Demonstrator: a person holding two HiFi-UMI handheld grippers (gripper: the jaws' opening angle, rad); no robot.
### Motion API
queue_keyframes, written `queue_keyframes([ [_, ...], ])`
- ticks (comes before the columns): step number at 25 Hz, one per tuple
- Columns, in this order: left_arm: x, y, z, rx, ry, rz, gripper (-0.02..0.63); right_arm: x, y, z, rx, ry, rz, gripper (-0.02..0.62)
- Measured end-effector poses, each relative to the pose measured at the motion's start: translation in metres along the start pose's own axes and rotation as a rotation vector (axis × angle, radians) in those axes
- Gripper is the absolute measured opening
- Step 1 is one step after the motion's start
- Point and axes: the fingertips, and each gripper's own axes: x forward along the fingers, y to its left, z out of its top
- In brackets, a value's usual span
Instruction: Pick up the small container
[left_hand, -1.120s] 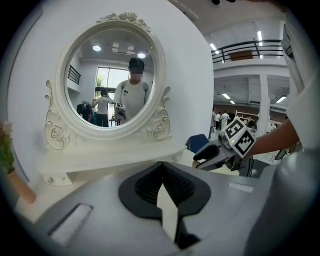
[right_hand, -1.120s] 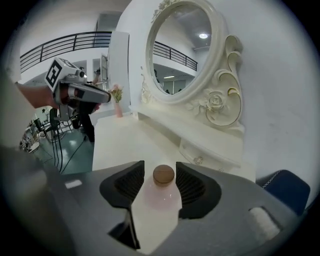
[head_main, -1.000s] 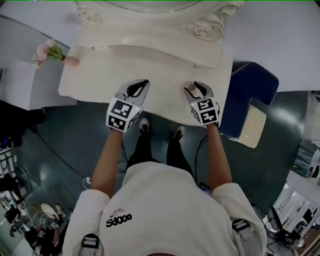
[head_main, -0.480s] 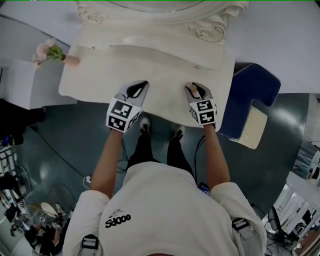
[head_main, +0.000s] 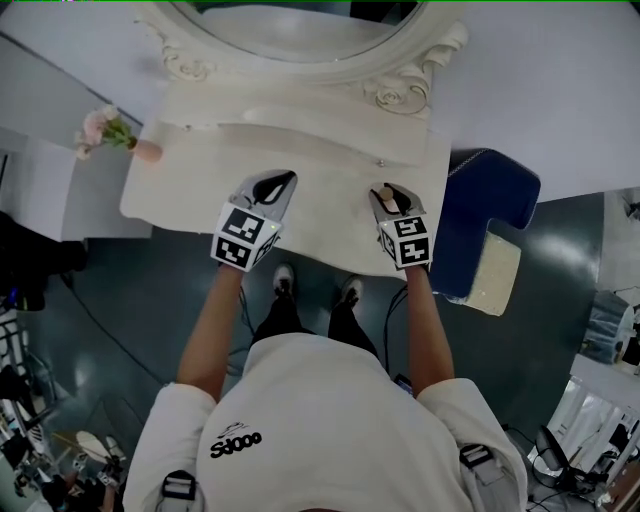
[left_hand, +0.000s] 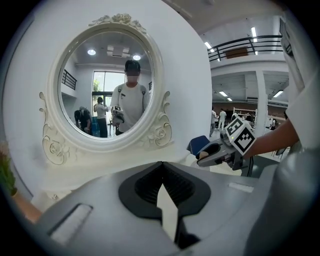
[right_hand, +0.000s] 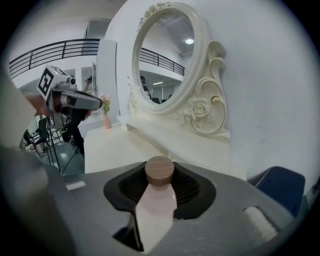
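The small container (right_hand: 156, 202) is a pale pink bottle with a round wooden stopper (right_hand: 159, 171). It stands upright between the jaws of my right gripper (right_hand: 160, 175), whose pads press on its sides. From the head view this gripper (head_main: 388, 195) and the container (head_main: 384, 188) are over the front right part of the white dressing table (head_main: 190, 185). My left gripper (head_main: 280, 182) hovers over the table's front middle, about a hand's width to the left. Its jaws (left_hand: 162, 176) meet at the tips with nothing between them.
An ornate oval mirror (head_main: 290, 30) rises at the back of the table. A pink vase with flowers (head_main: 143, 150) stands at the far left corner. A blue stool (head_main: 490, 205) sits right of the table. The person's feet (head_main: 283, 281) are under the front edge.
The right gripper's jaws have closed in onto the small container. Both grippers stay in nearly the same place over the table's front while the head view shifted slightly.
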Motion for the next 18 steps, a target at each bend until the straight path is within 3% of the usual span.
queue_keyframes([
  [12,-0.016,0.027,0.105,0.103,-0.188,0.029,0.020,-0.095,-0.030,0.133,0.006,-0.220,-0.108,0.133],
  [18,-0.032,0.016,0.160,0.177,-0.284,0.022,0.020,-0.138,-0.028,0.174,-0.022,-0.288,-0.107,0.133],
])
